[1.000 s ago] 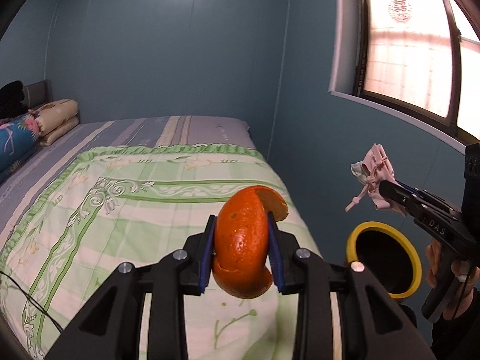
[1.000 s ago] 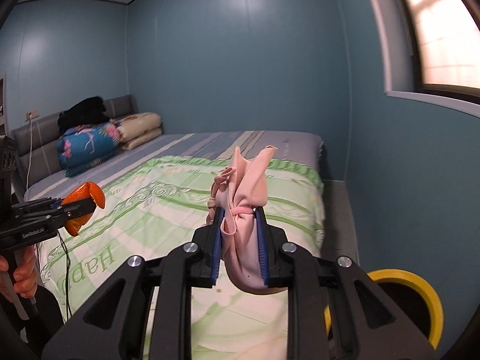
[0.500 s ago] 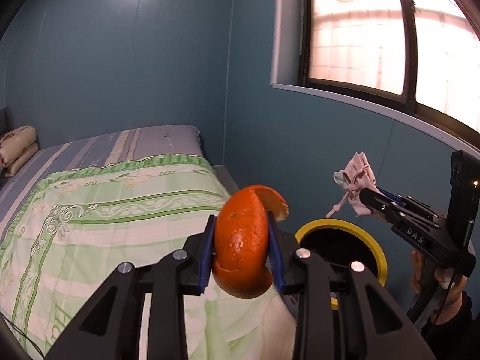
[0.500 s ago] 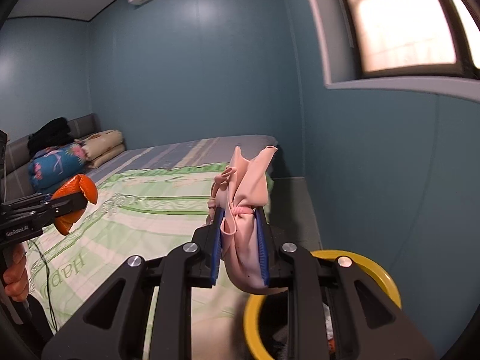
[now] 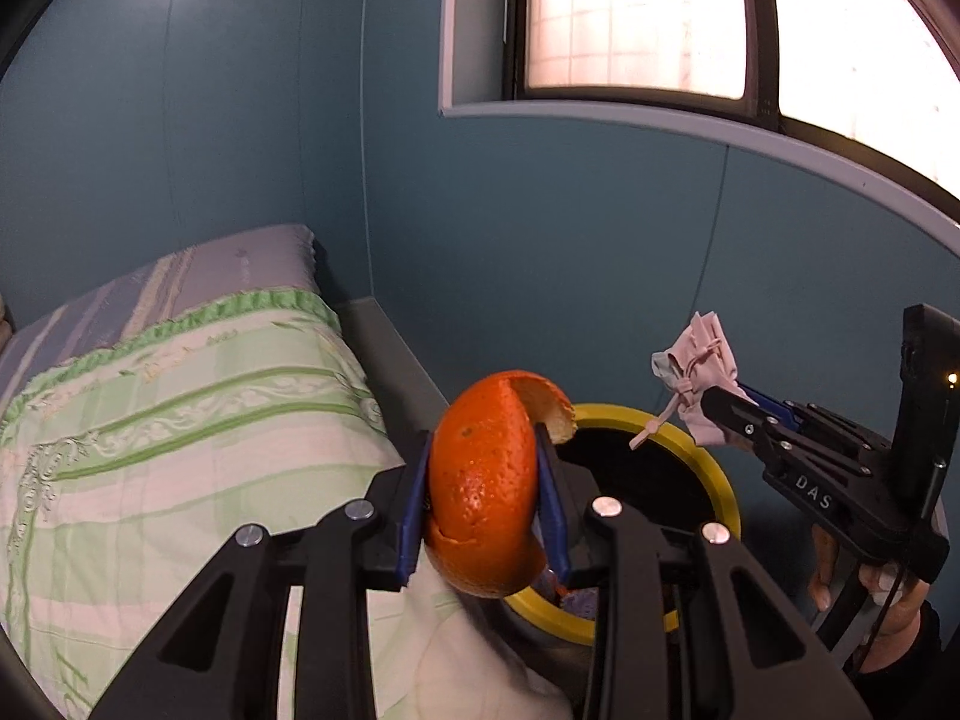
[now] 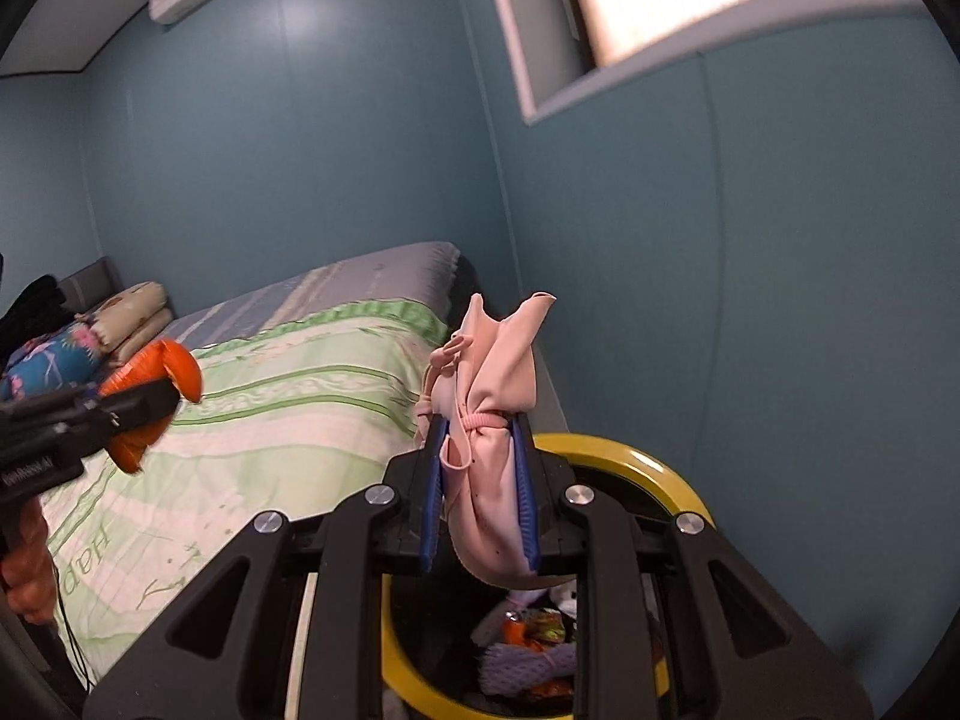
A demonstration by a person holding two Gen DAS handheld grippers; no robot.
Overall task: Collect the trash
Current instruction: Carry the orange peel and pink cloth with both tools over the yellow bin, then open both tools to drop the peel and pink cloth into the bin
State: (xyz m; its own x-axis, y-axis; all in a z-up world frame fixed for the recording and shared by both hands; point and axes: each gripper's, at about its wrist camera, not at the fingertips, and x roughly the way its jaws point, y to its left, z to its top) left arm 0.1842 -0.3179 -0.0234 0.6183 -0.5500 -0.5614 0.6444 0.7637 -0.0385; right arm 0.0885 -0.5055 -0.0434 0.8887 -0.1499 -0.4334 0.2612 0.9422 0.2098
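My left gripper (image 5: pixel 483 501) is shut on a large orange peel (image 5: pixel 480 492) and holds it in the air at the near rim of a yellow-rimmed trash bin (image 5: pixel 717 480). My right gripper (image 6: pixel 480 495) is shut on a small pink drawstring pouch (image 6: pixel 489 420) and holds it above the same bin (image 6: pixel 660 468). The bin holds several pieces of trash (image 6: pixel 528 654). In the left wrist view the right gripper (image 5: pixel 729 414) with the pouch (image 5: pixel 699 372) hovers over the bin's far right rim. In the right wrist view the left gripper (image 6: pixel 144 402) with the peel (image 6: pixel 174 366) is at the left.
A bed with a green and white quilt (image 5: pixel 168 420) lies left of the bin, its edge close to the rim. The blue wall (image 5: pixel 570 240) with a window (image 5: pixel 660 18) stands right behind the bin. Pillows and a folded blanket (image 6: pixel 72 348) lie at the bed's head.
Both grippers have swung right from over the bed toward the bin, keeping their loads. The bin is now under both grippers and its contents show in the right wrist view.
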